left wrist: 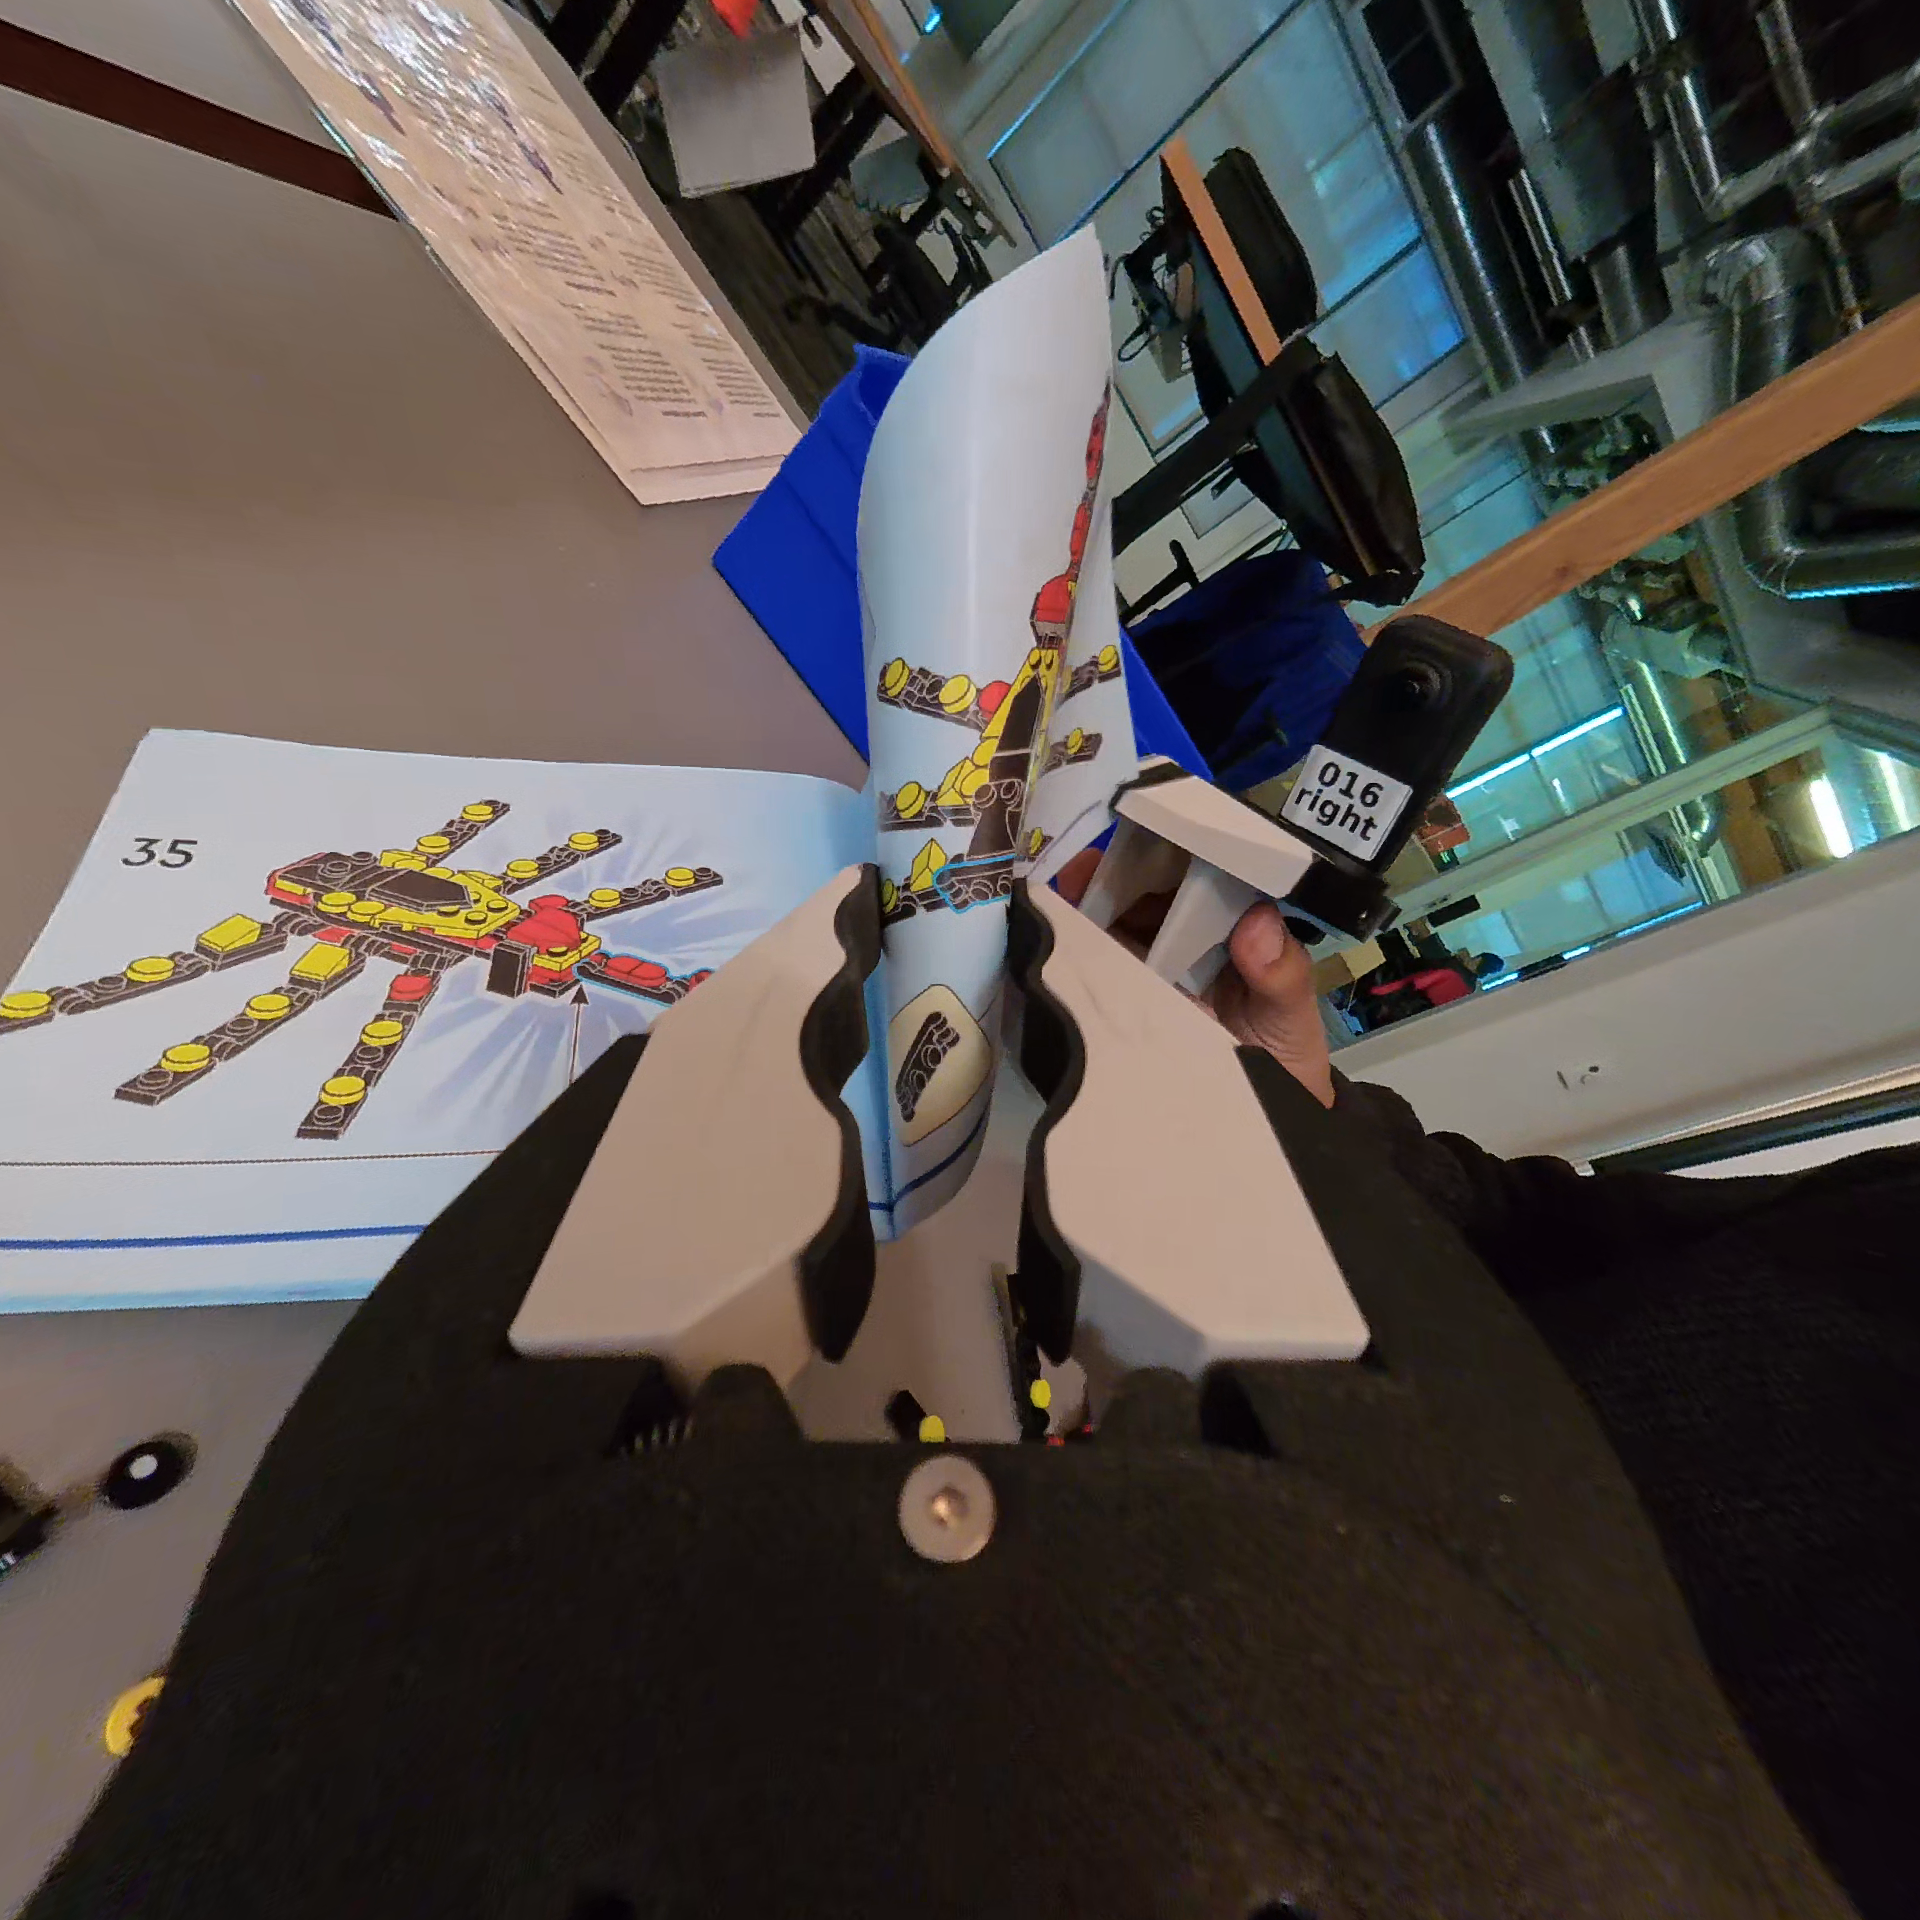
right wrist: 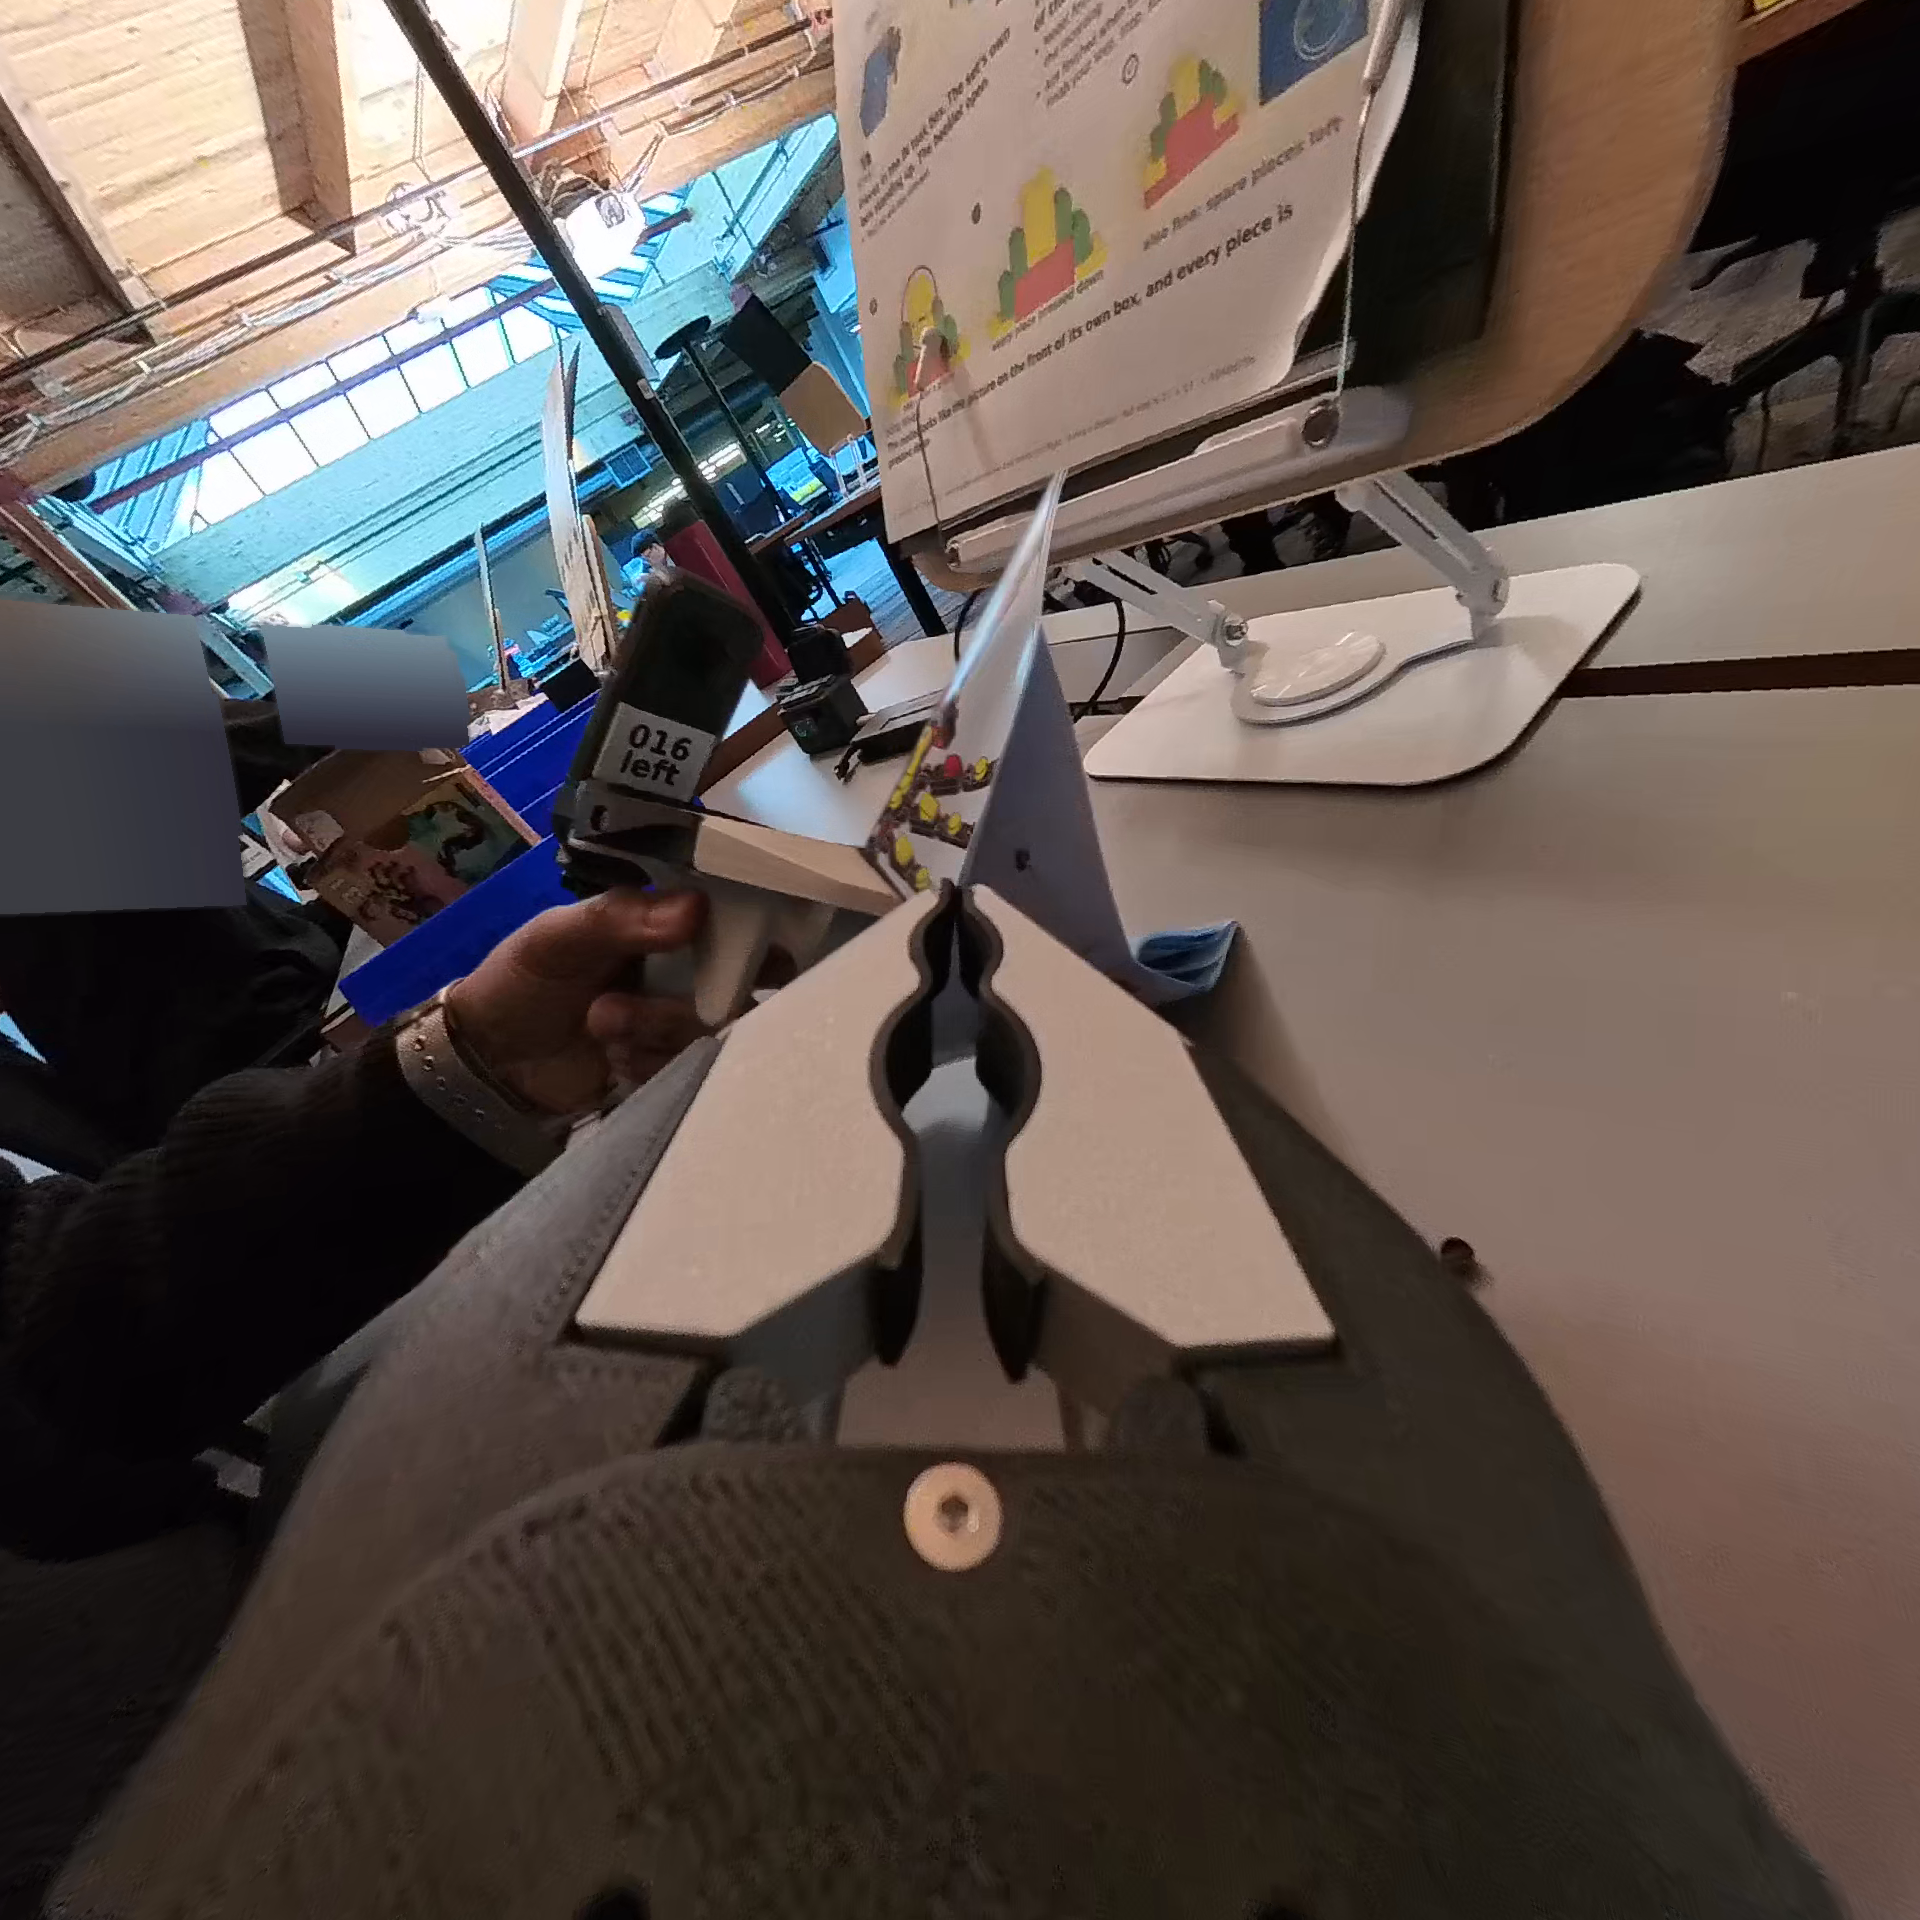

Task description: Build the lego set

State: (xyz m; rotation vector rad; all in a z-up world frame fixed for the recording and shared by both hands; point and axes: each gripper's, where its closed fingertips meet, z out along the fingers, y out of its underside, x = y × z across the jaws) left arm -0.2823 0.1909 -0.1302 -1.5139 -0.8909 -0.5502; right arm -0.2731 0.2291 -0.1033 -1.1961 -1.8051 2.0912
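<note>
The lego instruction booklet lies open on the grey table, showing a black, yellow and red spider-like model. One page stands curled upright. My left gripper is open with this page passing between its fingers; the left pad touches it. My right gripper is shut on the page's edge. It shows in the left wrist view just behind the page. The left gripper meets the page from the left in the right wrist view. Small yellow and black lego bits show under the left fingers.
Loose pieces lie at the lower left: a black round one and a yellow one. A blue bin stands behind the booklet. A printed sheet hangs on a stand with a flat white base. There is about 5 centimetres between the tips of the two grippers.
</note>
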